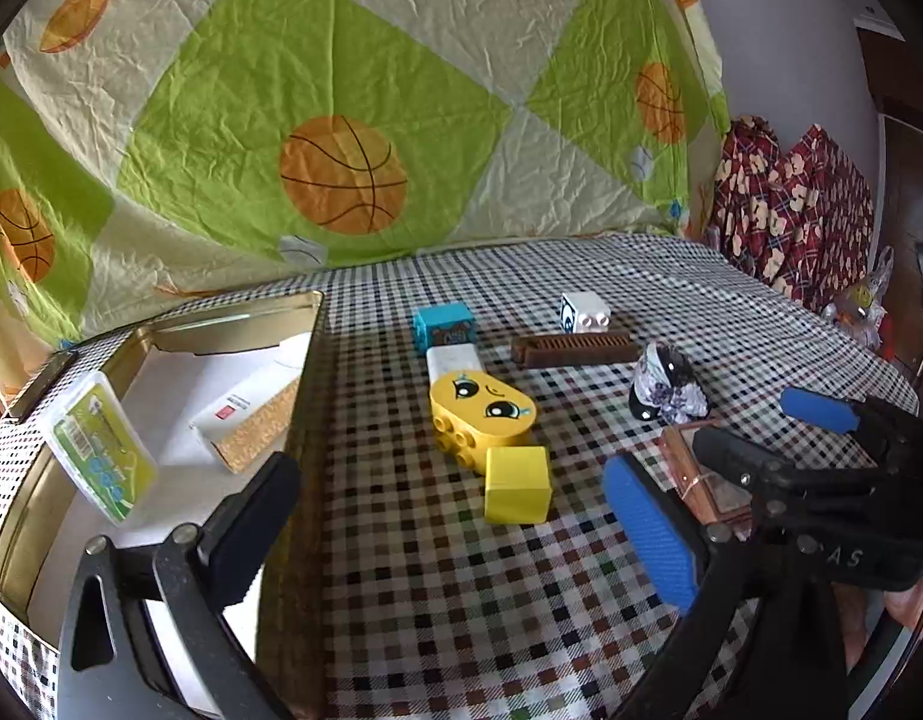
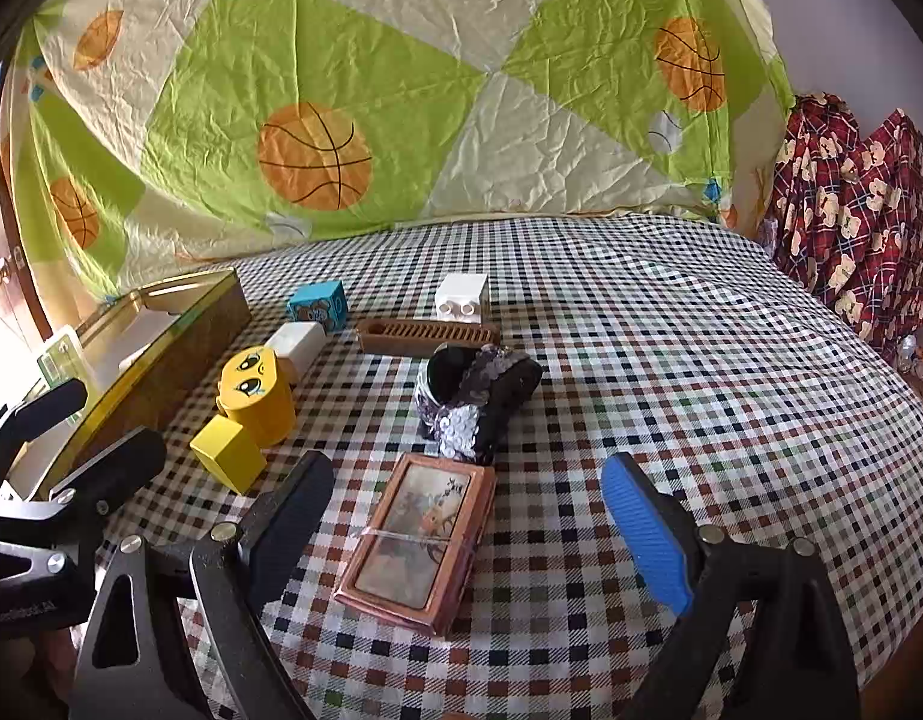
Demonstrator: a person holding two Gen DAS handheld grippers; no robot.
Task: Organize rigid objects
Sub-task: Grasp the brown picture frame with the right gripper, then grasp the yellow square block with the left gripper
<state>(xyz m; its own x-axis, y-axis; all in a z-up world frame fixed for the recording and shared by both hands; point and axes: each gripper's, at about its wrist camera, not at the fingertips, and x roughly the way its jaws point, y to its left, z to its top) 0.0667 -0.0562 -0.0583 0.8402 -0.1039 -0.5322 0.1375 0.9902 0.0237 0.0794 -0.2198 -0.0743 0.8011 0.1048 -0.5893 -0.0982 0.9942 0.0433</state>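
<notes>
I see a yellow cube (image 2: pixel 228 461) lying just beside a yellow face block (image 2: pixel 256 393) tipped on its side. A white block (image 2: pixel 295 346) touches that one's far end, with a blue block (image 2: pixel 318 311) beyond it. A brown comb (image 2: pixel 428 336) lies flat near a white studded block (image 2: pixel 461 298). A sequined pouch (image 2: pixel 476 402) sits behind a flat pink framed box (image 2: pixel 419 540). A gold tin (image 1: pixel 59 480) holds a tilted green case (image 1: pixel 101 444) and a white card box (image 1: pixel 245 420).

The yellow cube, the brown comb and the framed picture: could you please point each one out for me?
yellow cube (image 1: pixel 517 483), left wrist view, front face.
brown comb (image 2: pixel 428 335), right wrist view, middle of its toothed side.
framed picture (image 2: pixel 419 534), right wrist view, centre of the glazed front.
</notes>
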